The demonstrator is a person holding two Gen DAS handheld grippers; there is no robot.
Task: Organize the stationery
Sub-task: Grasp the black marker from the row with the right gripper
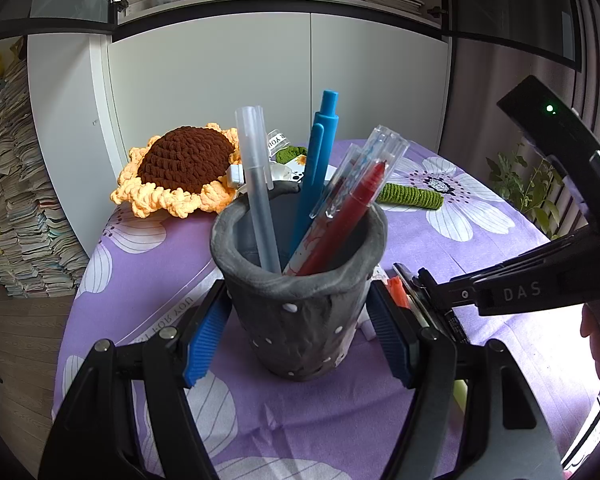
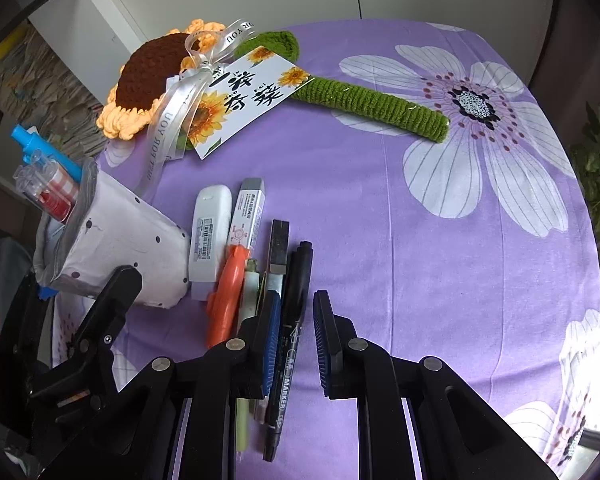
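a grey cup (image 1: 300,300) is standing on a purple flowered cloth (image 1: 440,232), already holding a frosted pen (image 1: 256,184) at 11 o'clock, a blue pen (image 1: 316,168) at 12 and a red pen (image 1: 340,220) in a clear sleeve at 1 o'clock. the left gripper (image 1: 298,328) is clamping the cup's lower wall, its blue pads (image 1: 206,340) pressing in at 9 and 3 o'clock and steadying it

the step in hand looks like picking the next loose item for the cup. in the right wrist view a row of stationery is lying just right of the cup: a white correction tape (image 2: 210,236), a grey eraser (image 2: 246,216), an orange cutter (image 2: 226,300), a pale pen (image 2: 250,292), a dark clip-like piece (image 2: 279,246) and a black marker (image 2: 290,344)

the right gripper (image 2: 296,344) is pointing steeply down over the row's 3 o'clock end. its jaws are standing slightly apart with the marker lying between them, close against the left pad (image 2: 270,344) and clear of the right one, so nothing is pinched yet. the next move probably calls for closing on the marker alone without catching the pale pen beside it, then lifting and tipping it into the cup

a crocheted sunflower (image 2: 148,76) with a card (image 2: 240,100) is lying at 11 o'clock, well apart
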